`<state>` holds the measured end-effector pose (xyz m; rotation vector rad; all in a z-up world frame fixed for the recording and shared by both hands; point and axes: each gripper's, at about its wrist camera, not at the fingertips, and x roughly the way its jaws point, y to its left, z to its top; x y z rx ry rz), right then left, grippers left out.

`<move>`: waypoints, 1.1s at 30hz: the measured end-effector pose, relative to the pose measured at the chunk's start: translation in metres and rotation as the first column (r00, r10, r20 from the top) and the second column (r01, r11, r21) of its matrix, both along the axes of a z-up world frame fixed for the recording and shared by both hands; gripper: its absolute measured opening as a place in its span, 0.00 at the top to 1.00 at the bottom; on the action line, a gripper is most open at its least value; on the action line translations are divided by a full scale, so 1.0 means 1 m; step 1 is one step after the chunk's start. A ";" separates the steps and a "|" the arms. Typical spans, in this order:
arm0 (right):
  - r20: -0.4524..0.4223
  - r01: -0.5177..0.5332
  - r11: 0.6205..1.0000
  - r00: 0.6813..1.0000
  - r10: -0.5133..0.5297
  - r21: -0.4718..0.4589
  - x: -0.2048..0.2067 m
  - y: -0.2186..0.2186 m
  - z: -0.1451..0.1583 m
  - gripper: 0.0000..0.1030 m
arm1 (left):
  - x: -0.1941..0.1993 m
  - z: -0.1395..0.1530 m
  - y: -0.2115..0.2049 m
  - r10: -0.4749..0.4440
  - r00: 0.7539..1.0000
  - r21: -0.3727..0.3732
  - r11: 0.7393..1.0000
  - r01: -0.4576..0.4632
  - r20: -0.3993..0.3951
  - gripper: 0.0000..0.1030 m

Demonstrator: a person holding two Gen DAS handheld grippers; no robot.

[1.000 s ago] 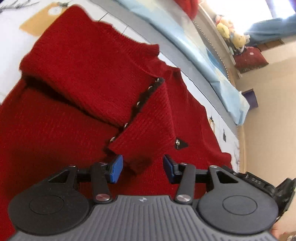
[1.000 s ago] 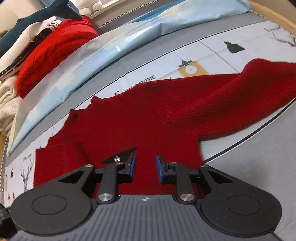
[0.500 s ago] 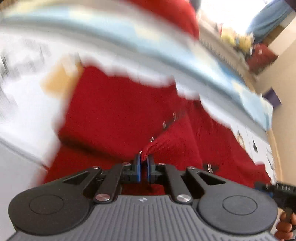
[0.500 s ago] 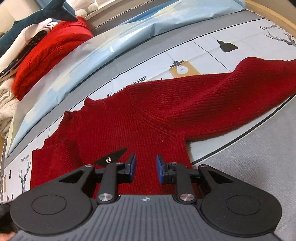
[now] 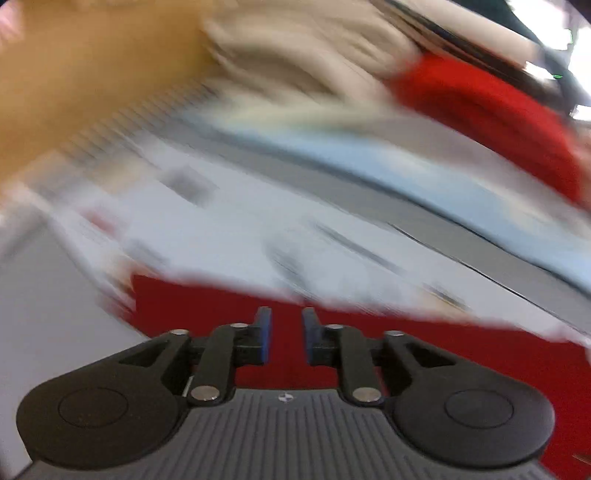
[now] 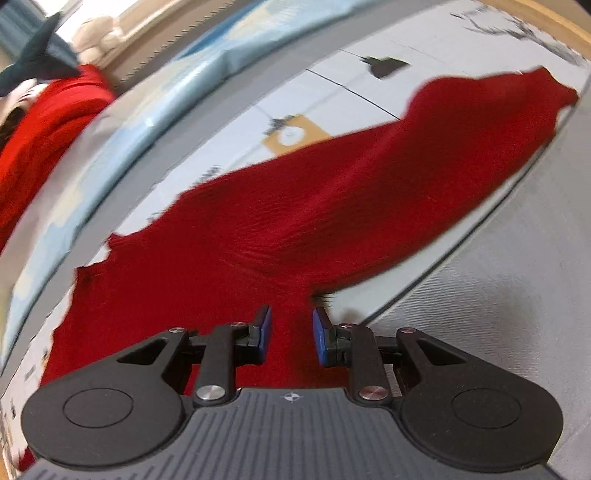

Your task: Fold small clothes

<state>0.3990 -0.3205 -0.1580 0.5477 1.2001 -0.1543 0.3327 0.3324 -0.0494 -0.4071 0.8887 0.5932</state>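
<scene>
The left gripper [image 5: 285, 339] has its 2 blue-padded fingers [image 5: 264, 338] apart with nothing between them, poised over the red sweater [image 5: 424, 354]. This view is badly smeared by motion, so fine detail is lost. Only a strip of the sweater shows, its edge running across the frame just past the fingertips on the printed bedsheet [image 5: 229, 236].

Farther off, toward the back edge of the bed, lie a pale blue cloth [image 5: 424, 177], a bright red folded garment [image 5: 491, 118] and a blurred cream heap [image 5: 288, 62].

The right gripper [image 6: 291, 339] also has its 2 fingers [image 6: 320, 338] parted and holds nothing. It sits over the lower part of the red sweater [image 6: 229, 273], which lies flat on the bedsheet [image 6: 332, 96]. 1 sleeve [image 6: 461, 147] stretches out flat toward the upper right, its cuff near the bed's wooden edge [image 6: 546, 18]. The right finger is close to the notch where that sleeve meets the body.

A grey area of the cover [image 6: 498, 288] spreads to the right of the sweater. At the upper left, beyond the pale blue cloth [image 6: 155, 110], lies the bright red garment [image 6: 48, 133], with a dark teal soft toy [image 6: 40, 55] above it.
</scene>
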 end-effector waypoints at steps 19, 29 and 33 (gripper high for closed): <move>0.082 0.085 0.994 0.993 -0.090 0.063 0.000 -0.013 -0.033 0.91 | 0.015 -0.094 -0.089 -0.374 0.919 -0.335 0.888 0.315 -0.127 0.88; 0.039 0.046 0.994 0.998 -0.050 0.104 0.000 -0.020 -0.038 0.91 | 0.021 -0.089 -0.108 -0.423 0.883 -0.227 0.898 0.378 -0.203 0.93; 0.031 0.063 0.996 0.997 -0.065 0.064 0.000 -0.018 -0.027 0.82 | 0.021 -0.065 -0.129 -0.444 0.878 -0.154 0.894 0.420 -0.180 0.93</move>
